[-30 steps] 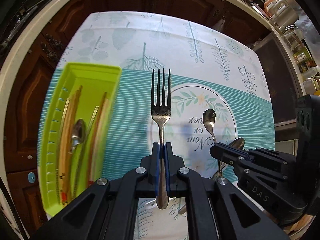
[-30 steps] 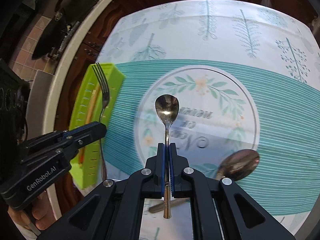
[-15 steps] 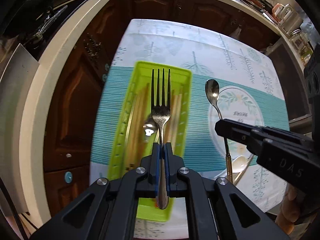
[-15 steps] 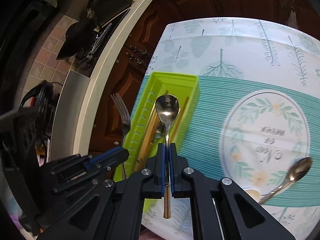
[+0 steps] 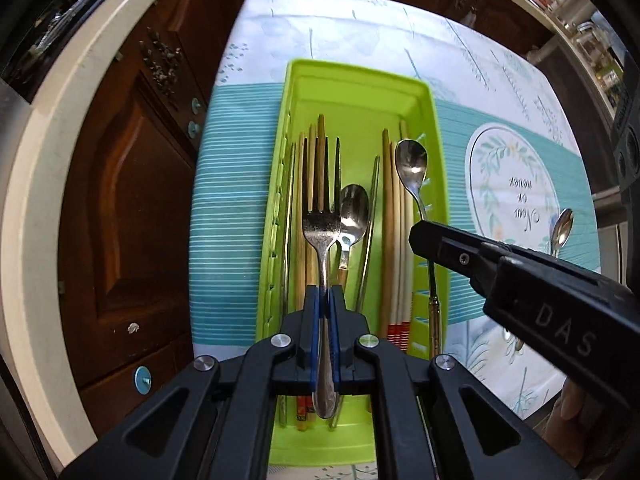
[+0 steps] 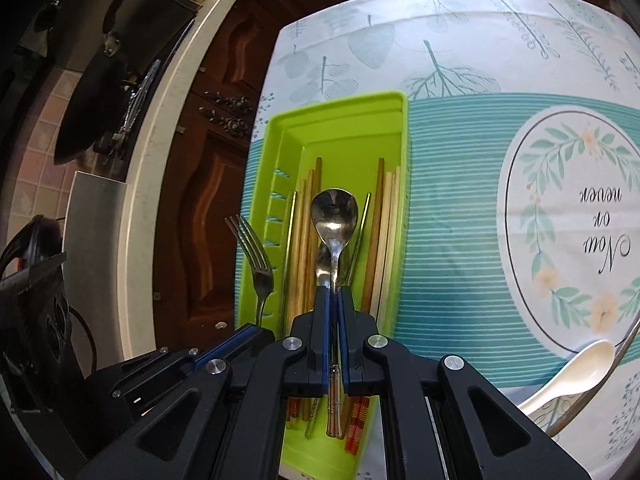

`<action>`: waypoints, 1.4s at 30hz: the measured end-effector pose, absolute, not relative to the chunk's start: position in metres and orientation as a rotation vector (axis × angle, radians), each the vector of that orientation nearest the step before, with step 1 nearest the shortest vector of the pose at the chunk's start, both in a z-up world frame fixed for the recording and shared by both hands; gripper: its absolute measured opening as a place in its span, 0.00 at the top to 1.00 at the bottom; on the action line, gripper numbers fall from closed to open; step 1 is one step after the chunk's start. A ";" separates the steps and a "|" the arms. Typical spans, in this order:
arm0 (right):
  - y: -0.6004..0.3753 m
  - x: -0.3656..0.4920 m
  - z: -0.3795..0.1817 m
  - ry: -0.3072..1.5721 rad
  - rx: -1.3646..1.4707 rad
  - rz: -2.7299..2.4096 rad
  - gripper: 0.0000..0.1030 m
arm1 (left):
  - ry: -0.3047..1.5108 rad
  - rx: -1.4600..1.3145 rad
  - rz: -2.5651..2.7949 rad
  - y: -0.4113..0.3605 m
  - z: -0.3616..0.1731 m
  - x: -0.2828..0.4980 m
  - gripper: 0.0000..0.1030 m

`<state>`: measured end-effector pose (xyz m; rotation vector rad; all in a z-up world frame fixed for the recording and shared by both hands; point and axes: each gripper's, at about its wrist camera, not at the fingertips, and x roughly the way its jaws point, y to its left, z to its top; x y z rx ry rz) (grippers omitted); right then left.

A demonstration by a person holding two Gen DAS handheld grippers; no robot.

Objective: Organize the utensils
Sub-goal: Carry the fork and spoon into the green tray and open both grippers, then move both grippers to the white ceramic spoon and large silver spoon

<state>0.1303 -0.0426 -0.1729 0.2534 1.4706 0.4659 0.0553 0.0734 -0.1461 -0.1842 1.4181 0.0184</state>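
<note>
A lime-green cutlery tray [image 5: 360, 80] [image 6: 340, 120] lies near the table's left edge, holding several wooden chopsticks [image 5: 390, 216] [image 6: 376, 232] and a steel spoon [image 5: 354, 210]. My left gripper [image 5: 325, 292] is shut on a steel fork [image 5: 321, 208] by its handle, tines forward, over the tray's left half. My right gripper [image 6: 333, 292] is shut on a small steel spoon [image 6: 333, 216], bowl forward, above the tray's middle. In the left wrist view that spoon [image 5: 411, 164] hangs over the tray's right side. In the right wrist view the fork [image 6: 256, 256] shows at the tray's left wall.
A leaf-print tablecloth with a teal band and a round printed wreath [image 6: 576, 216] covers the table. A white ceramic spoon [image 6: 568, 384] and another steel spoon [image 5: 562, 226] lie on the cloth at the right. Dark wooden cabinets [image 5: 132, 200] and a pale counter edge stand left.
Both grippers have carried the fork and the small spoon leftward from above the printed wreath to above the green tray, and sit slightly lower over it now.
</note>
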 end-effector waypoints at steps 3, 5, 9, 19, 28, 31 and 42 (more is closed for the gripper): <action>-0.041 0.127 -0.183 1.469 0.247 0.432 0.95 | 1.416 -0.170 -0.002 0.074 -0.152 0.057 0.93; -0.043 0.126 -0.187 1.470 0.250 0.419 0.94 | 1.409 -0.171 -0.007 0.075 -0.153 0.057 0.78; -0.046 0.120 -0.185 1.443 0.260 0.401 0.91 | 1.394 -0.169 -0.016 0.073 -0.148 0.058 0.74; -0.070 0.107 -0.164 1.418 0.284 0.387 0.89 | 1.329 -0.138 0.001 0.063 -0.124 0.049 0.58; -0.090 0.090 -0.147 1.386 0.266 0.376 0.89 | 1.297 -0.144 0.011 0.056 -0.109 0.033 0.48; -0.100 0.083 -0.135 1.366 0.263 0.376 0.89 | 1.273 -0.130 0.005 0.048 -0.098 0.027 0.43; -0.175 0.061 -0.091 1.298 0.327 0.315 0.77 | 1.177 -0.019 -0.105 -0.011 -0.056 0.028 0.33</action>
